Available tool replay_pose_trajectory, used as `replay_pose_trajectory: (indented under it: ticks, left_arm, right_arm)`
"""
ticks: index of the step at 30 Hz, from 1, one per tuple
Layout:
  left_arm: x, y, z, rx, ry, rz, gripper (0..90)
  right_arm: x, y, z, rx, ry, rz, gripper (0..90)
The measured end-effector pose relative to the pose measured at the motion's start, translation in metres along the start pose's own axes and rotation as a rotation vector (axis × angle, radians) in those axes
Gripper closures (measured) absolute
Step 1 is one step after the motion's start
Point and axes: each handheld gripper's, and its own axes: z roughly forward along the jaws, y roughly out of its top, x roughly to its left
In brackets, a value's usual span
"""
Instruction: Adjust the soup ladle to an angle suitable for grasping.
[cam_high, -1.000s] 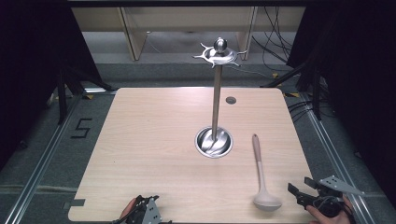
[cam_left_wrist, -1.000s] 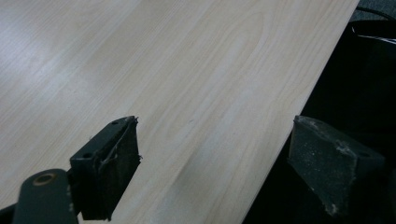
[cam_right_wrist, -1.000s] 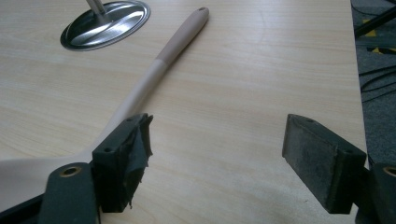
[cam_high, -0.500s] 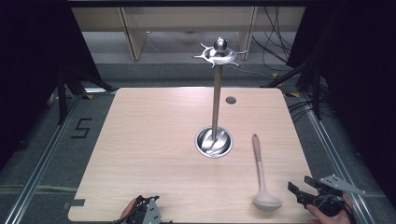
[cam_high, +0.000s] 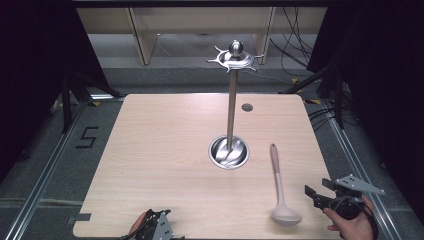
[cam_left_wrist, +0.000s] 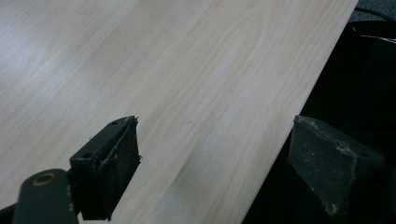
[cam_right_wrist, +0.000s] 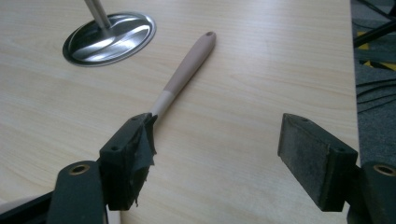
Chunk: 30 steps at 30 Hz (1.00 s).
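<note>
The ladle (cam_high: 280, 190) lay flat on the wooden table (cam_high: 165, 150), to the right of the metal stand (cam_high: 230, 107), its bowl toward the near edge and its handle pointing away toward the far side. The stand's round base (cam_high: 229, 151) sat just left of the handle's tip, apart from it. The right gripper (cam_high: 312, 194) hovered at the table's near right corner, just beside the ladle's bowl, with its jaws spread wide and nothing between them; in the right gripper view the ladle's handle (cam_right_wrist: 187, 74) ran out from behind one jaw. The left gripper (cam_high: 155, 226) sat at the near edge, well apart from the ladle, its jaws likewise spread and empty over the table's rim (cam_left_wrist: 280, 140).
</note>
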Motion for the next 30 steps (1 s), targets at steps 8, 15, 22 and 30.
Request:
replay_pose_trajectory:
  ticks: [8, 15, 22, 30]
  left_arm:
    - [0.001, -0.001, 0.000, 0.004, 0.001, -0.005, 15.5]
    - [0.000, -0.001, 0.000, -0.003, -0.010, -0.006, 15.5]
    - [0.000, 0.000, 0.000, -0.001, -0.003, 0.002, 15.5]
    - [0.000, 0.000, 0.000, 0.001, -0.003, 0.001, 15.5]
  right_arm:
    - [0.016, 0.028, 0.016, 0.100, 0.022, -0.035, 36.2]
    - [0.035, 0.049, 0.043, 0.266, 0.012, -0.148, 42.9]
    - [0.041, 0.057, 0.063, 0.365, 0.041, -0.132, 46.9]
    - [0.045, 0.061, 0.084, 0.420, 0.060, -0.158, 52.7]
